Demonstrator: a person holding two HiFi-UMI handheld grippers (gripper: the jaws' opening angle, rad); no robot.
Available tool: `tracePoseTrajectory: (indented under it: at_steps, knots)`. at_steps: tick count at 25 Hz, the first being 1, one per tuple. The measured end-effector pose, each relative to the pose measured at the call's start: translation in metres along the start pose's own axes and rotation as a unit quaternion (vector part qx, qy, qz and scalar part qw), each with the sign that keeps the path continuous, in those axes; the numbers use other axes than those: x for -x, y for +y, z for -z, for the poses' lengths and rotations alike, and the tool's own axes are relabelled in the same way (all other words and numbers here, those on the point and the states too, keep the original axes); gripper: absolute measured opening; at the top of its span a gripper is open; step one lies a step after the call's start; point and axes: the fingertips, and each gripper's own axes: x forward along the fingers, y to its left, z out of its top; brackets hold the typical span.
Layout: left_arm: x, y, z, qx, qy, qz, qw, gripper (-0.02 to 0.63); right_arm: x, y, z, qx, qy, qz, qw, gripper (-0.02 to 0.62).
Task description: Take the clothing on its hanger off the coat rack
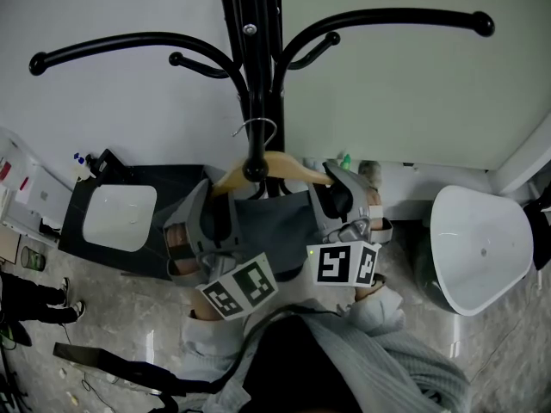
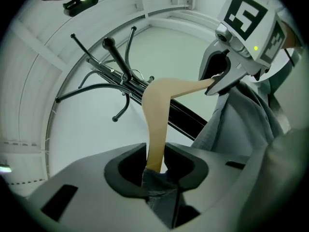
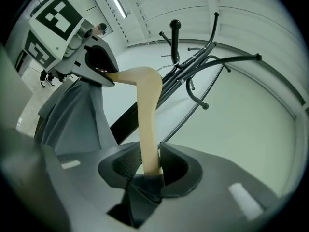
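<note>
At the coat rack (image 1: 258,67): one wooden hanger (image 1: 288,167) sat against the black pole, with its wire hook (image 1: 258,128) close by the pole. Could not tell whether the hook rested on a peg.
Clothing (image 1: 274,218): one grey garment, draped on the hanger and hanging between the two grippers.
Left gripper (image 2: 157,167): fingers (image 2: 126,172) narrow, clamped on the hanger's left arm, grey cloth bunched in the grip.
Right gripper (image 3: 149,167): fingers (image 3: 120,167) narrow, clamped on the hanger's right arm, cloth caught likewise.
Count: one rack, one hanger, one garment, two grippers.
</note>
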Motion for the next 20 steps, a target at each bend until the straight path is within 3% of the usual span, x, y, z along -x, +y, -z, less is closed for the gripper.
tracePoseTrajectory:
  at_steps: [9, 15, 20]
  knots:
    - [0.016, 0.007, -0.008, -0.009, -0.001, -0.005, 0.9999, 0.110, 0.013, -0.003, -0.010, 0.030, -0.006, 0.013, 0.999, 0.106]
    - [0.030, 0.028, -0.040, -0.008, -0.041, -0.033, 0.9986, 0.111, 0.036, -0.035, -0.030, 0.042, -0.028, 0.053, 0.997, 0.107]
    - [0.035, 0.016, -0.087, 0.002, -0.101, -0.011, 0.9948, 0.110, 0.076, -0.073, -0.018, 0.049, 0.003, 0.108, 0.993, 0.107]
